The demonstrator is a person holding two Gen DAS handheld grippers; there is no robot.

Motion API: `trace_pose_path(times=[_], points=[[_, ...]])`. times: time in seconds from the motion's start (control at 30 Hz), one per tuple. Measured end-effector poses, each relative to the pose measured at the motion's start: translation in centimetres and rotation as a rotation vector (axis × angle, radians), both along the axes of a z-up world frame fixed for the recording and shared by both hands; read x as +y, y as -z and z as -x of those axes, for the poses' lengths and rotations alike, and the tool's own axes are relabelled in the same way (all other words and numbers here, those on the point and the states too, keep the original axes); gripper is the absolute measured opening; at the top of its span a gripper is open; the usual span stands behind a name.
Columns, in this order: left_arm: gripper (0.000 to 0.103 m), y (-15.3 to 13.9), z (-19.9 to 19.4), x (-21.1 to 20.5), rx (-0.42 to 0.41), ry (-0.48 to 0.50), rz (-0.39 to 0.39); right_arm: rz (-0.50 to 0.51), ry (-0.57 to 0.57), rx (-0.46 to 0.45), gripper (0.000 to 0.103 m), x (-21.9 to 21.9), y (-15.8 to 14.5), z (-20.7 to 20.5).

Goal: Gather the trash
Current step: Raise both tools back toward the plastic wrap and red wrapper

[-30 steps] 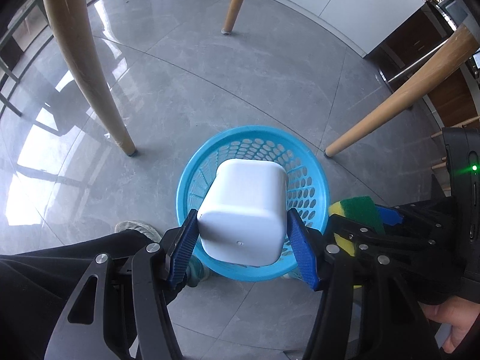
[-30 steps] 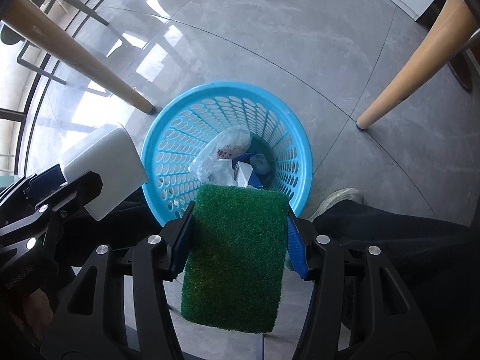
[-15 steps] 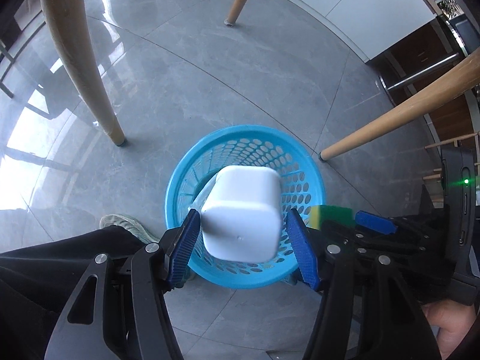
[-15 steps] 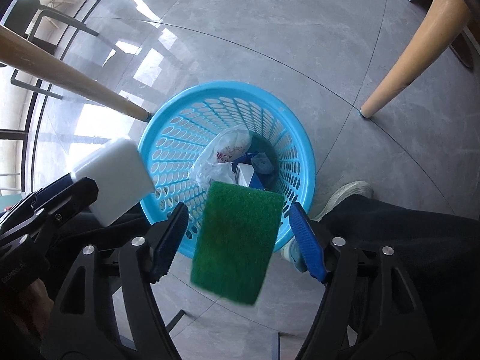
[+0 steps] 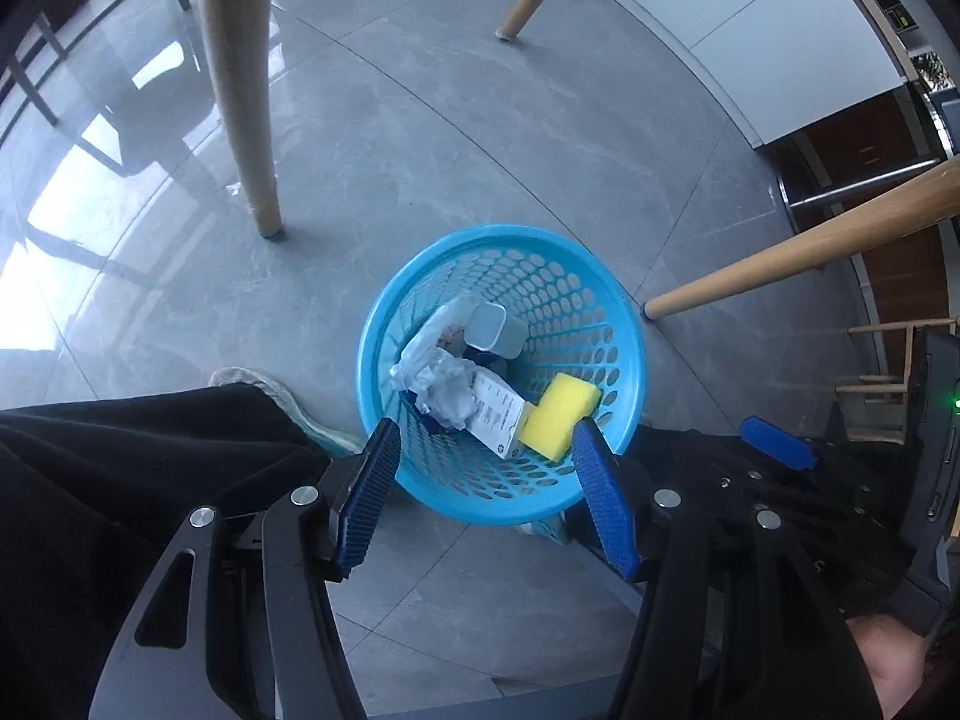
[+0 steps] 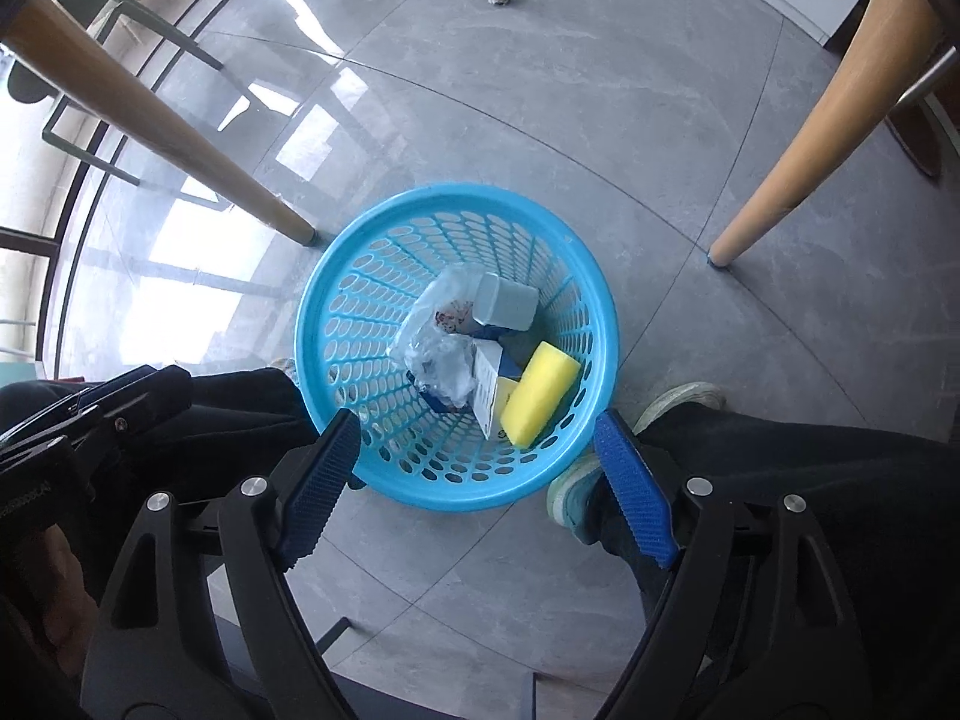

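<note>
A blue perforated basket [image 5: 420, 300] stands on the grey tile floor; it also shows in the right wrist view [image 6: 360, 276]. Inside lie a white cup [image 5: 495, 330] on its side, a yellow sponge [image 5: 558, 417], a crumpled plastic bag [image 5: 438, 384] and a small white box [image 5: 498, 420]. The cup [image 6: 504, 300], sponge [image 6: 540, 393], bag [image 6: 435, 354] and box [image 6: 486, 393] show in the right wrist view too. My left gripper [image 5: 486, 504] is open and empty above the basket's near rim. My right gripper [image 6: 477, 486] is open and empty above the same rim.
Wooden table legs [image 5: 240, 78] [image 5: 798, 258] [image 6: 162, 120] [image 6: 810, 126] stand around the basket. The person's dark trouser legs and shoes [image 5: 264, 390] [image 6: 678, 402] flank it. White cabinets [image 5: 750, 18] line the far wall.
Both grippers opened. The white cup dropped from the left gripper and the sponge from the right gripper into the basket. Both grippers rose higher above it.
</note>
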State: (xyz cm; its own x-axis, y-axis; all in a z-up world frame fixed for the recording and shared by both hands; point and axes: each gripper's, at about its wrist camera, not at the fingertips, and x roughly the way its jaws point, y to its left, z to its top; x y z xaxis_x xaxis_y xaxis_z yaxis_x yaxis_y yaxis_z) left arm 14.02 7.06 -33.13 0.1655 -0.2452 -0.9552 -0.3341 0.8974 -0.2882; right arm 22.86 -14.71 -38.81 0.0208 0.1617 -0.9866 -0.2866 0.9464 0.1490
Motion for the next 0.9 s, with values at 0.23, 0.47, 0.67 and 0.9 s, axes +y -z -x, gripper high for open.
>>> trace_pose_path(times=[0.23, 0.47, 0.67, 0.9], points=[[0.06, -2.6, 1.7, -0.2, -0.063, 0.018, -0.065, -0.016, -0.019, -0.017, 0.079, -0.8, -2.8, 1.4], [0.066, -5.6, 3.4, -1.0, -0.138, 0.062, -0.137, -0.036, -0.031, -0.04, 0.086, -2.3, -6.2, 3.4], [0.07, -7.6, 4.9, -0.8, -0.179, 0.103, -0.165, -0.068, 0.013, -0.077, 0.089, -4.8, -9.4, 5.3], [0.072, -11.2, 8.8, -0.1, -0.243, 0.14, -0.198, -0.081, 0.012, -0.135, 0.09, -7.3, -12.8, 8.3]])
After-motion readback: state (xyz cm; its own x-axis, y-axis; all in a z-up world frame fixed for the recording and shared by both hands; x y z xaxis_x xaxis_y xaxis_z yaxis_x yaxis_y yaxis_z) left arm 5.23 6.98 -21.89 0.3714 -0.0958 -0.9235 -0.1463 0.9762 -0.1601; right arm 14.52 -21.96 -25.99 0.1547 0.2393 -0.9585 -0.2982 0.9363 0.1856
